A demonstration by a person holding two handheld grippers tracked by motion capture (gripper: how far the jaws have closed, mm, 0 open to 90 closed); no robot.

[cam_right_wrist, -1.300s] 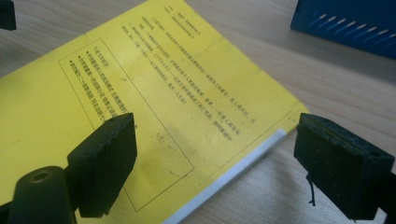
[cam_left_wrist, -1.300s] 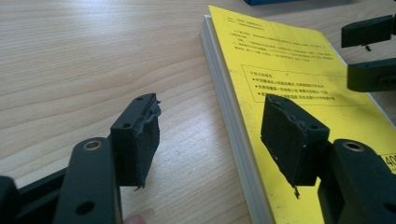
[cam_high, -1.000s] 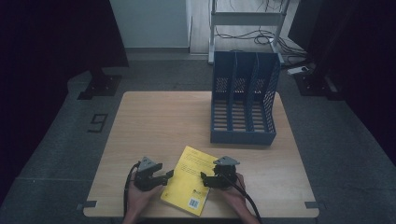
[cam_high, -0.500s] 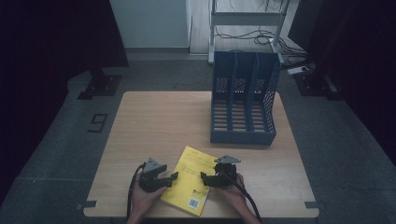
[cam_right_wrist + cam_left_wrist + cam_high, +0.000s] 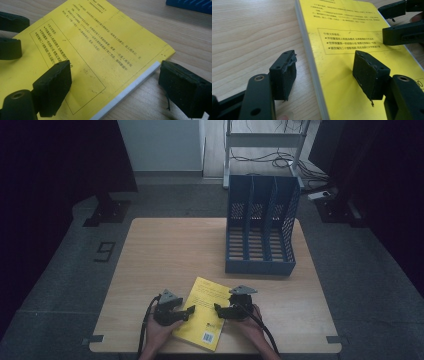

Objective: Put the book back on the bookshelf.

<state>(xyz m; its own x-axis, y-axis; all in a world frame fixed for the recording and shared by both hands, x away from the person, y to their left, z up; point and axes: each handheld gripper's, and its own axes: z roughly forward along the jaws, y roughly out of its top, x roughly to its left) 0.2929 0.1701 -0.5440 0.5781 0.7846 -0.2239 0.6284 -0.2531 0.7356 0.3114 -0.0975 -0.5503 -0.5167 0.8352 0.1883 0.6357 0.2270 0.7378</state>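
A yellow paperback book (image 5: 204, 314) lies flat near the table's front edge, back cover up with printed text and a barcode. My left gripper (image 5: 325, 72) is open and straddles the book's left edge (image 5: 312, 62), one jaw over bare wood and the other over the cover. My right gripper (image 5: 117, 85) is open too, astride the opposite edge, where the white page block (image 5: 132, 87) shows. In the high view the left gripper (image 5: 189, 310) and right gripper (image 5: 218, 309) point at each other across the book. Neither holds anything.
A blue three-slot file rack (image 5: 260, 227) stands empty at the back right of the wooden table (image 5: 165, 250), well beyond the book. A person's hands (image 5: 157, 335) come in at the front edge. Metal shelf legs and cables are on the floor behind.
My left gripper has crept a little to the right, so its jaws now sit over the book's edge. The right gripper and the book have hardly moved.
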